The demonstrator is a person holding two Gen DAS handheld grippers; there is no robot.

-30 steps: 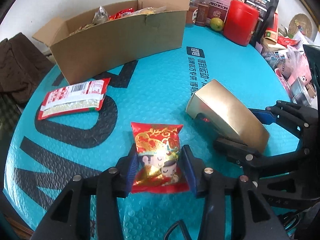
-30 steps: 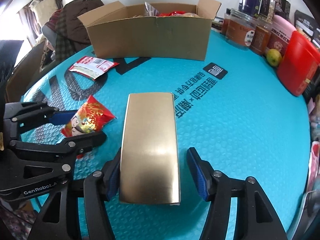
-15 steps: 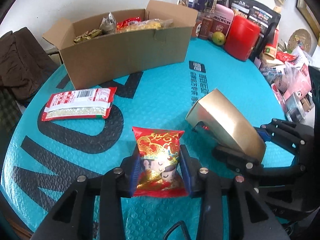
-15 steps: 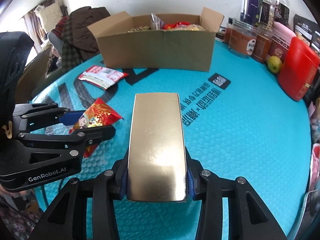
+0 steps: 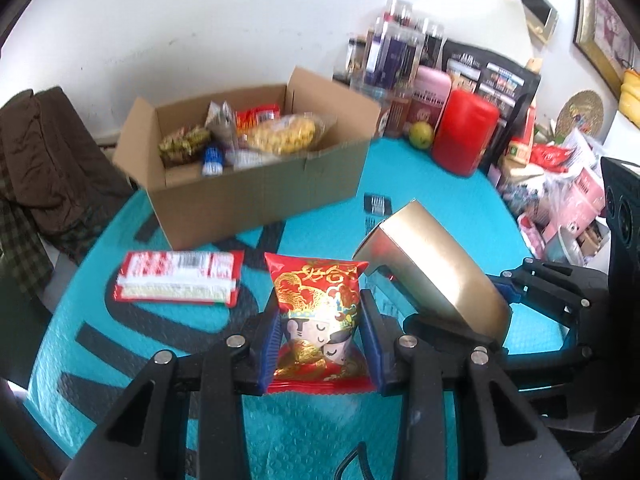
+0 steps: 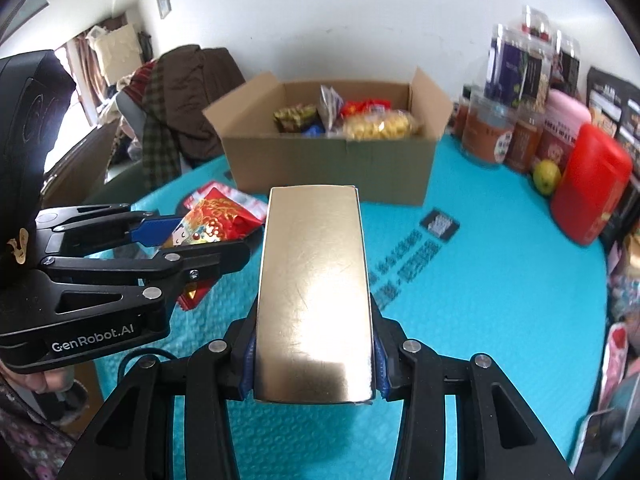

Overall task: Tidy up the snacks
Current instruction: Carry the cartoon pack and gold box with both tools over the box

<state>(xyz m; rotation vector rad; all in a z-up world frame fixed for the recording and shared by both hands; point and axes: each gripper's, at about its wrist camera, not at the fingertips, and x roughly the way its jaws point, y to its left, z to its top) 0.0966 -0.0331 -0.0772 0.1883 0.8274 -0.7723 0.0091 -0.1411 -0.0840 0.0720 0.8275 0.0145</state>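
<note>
My left gripper [image 5: 320, 344] is shut on a red snack bag with cartoon faces [image 5: 318, 312] and holds it above the teal table; it also shows in the right wrist view [image 6: 212, 224]. My right gripper [image 6: 314, 360] is shut on a gold box [image 6: 314, 288], lifted off the table, seen from the left wrist view [image 5: 436, 268] at the right. An open cardboard box [image 5: 256, 196] holding several snacks stands at the back; it also shows in the right wrist view [image 6: 332, 168]. A red and white flat packet [image 5: 176, 280] lies on the table left of the red bag.
The round teal table [image 6: 500, 300] carries jars [image 6: 516, 120], a red canister [image 6: 588, 188] and a green fruit [image 6: 546, 176] at the back right. Bags and packets crowd the right edge [image 5: 560, 200]. Brown clothes [image 5: 44, 160] hang on a chair at the left.
Both grippers have risen with their loads, the red bag and the gold box coming off the table. The view now looks down into the cardboard box.
</note>
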